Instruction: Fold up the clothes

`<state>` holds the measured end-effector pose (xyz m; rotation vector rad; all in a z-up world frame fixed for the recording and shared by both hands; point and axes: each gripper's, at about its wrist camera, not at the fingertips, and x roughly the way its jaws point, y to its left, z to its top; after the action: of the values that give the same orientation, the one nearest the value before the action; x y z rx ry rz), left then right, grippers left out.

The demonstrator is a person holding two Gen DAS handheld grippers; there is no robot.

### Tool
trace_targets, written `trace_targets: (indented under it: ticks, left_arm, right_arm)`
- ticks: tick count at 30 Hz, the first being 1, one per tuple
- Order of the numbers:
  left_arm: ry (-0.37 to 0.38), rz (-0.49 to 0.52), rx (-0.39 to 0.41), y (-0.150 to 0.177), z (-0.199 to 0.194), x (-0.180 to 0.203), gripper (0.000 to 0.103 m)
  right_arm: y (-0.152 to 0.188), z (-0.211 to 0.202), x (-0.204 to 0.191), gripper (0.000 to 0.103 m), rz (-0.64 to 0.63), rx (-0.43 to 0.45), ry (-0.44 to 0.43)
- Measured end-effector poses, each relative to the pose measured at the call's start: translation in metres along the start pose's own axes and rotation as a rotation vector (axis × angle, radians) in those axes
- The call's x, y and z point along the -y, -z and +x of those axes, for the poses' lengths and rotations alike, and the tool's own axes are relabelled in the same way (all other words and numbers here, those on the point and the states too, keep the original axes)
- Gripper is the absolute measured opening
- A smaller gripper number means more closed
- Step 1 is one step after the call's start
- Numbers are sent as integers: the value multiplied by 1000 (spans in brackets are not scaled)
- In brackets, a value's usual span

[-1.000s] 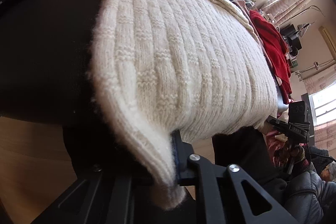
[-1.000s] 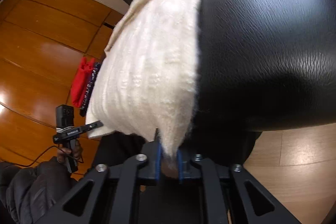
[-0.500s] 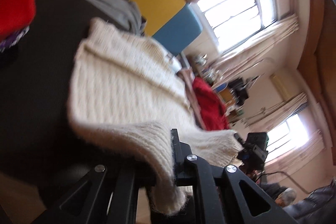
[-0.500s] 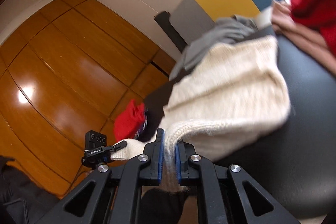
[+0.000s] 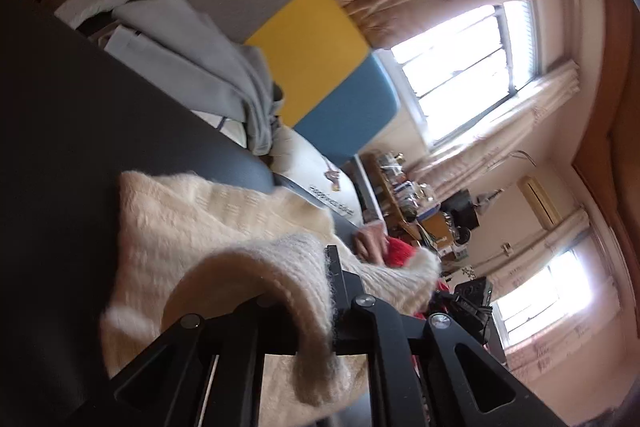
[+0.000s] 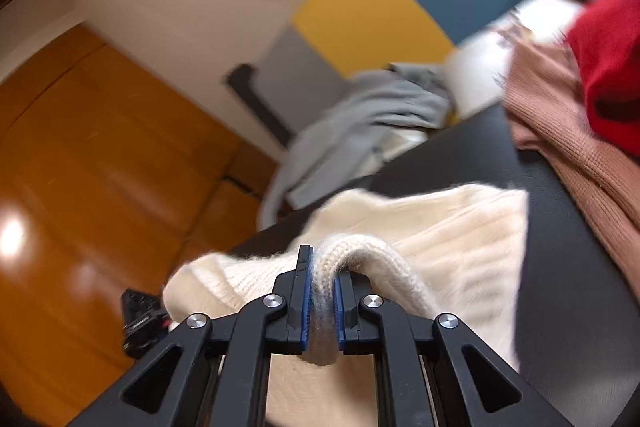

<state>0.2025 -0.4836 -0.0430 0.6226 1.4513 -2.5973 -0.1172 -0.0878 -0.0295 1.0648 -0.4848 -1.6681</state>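
Observation:
A cream ribbed knit sweater [image 5: 188, 223] lies on a black leather surface [image 5: 60, 131]. My left gripper [image 5: 320, 291] is shut on one near corner of it; the knit drapes over the fingers. My right gripper [image 6: 322, 291] is shut on the other near corner of the sweater [image 6: 452, 239], pinched between the blue pads. Both corners are lifted and carried over the rest of the sweater, which bulges into a fold. The right gripper [image 5: 472, 297] shows at the right of the left wrist view, and the left gripper [image 6: 140, 319] at the lower left of the right wrist view.
A grey garment [image 6: 372, 115] lies at the far edge of the black surface [image 6: 560, 267]. A pink knit [image 6: 580, 167] and a red garment [image 6: 612, 59] lie at the right. A grey, yellow and blue backrest [image 5: 316, 59] stands behind. Wooden wall panels [image 6: 100, 167] are at the left.
Both grippers have lifted the hanging hem from below the edge and swung it up and forward over the sweater. The sweater now doubles over itself.

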Motion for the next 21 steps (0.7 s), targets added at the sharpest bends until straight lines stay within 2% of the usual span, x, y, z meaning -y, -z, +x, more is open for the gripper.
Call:
trace_targets:
  ticks: [3,5,7,11,13,14,15,17,19,21]
  left_arm:
    - [-44,-45,-29,-15,36,-26,7]
    - [-80,-78,-46,-17,54,-44,7]
    - [-72,-104,-42,-15,58,-53,7]
    - [-26,-131,-19,-14,52,-55,7]
    - [12,-199,5,-22,52,-60,8]
    - [12,-239,24,-27,52,-64,15]
    - [-3,-279,48,-32,53,-68,17]
    - [21,-322,121,-37,42,-69,21]
    - [49,-337,197,-41,26,-66,29]
    - [0,-281,219,-41,16,-56,29]
  right_arm:
    - [-14,36,34,10,66,-37,78]
    - [-14,49,49,10,90,-50,98]
    - [-12,58,60,10,112,-57,106]
    - [-10,43,59,11,105,-28,37]
    - [-15,40,61,14,135,2,-13]
    - [-20,42,64,23,161,16,-37]
    - [-23,43,67,50,183,30,-49]
    - [-27,40,68,78,211,58,-22]
    - [-26,36,65,78,220,56,-71]
    - [-23,30,53,78,164,43,-70]
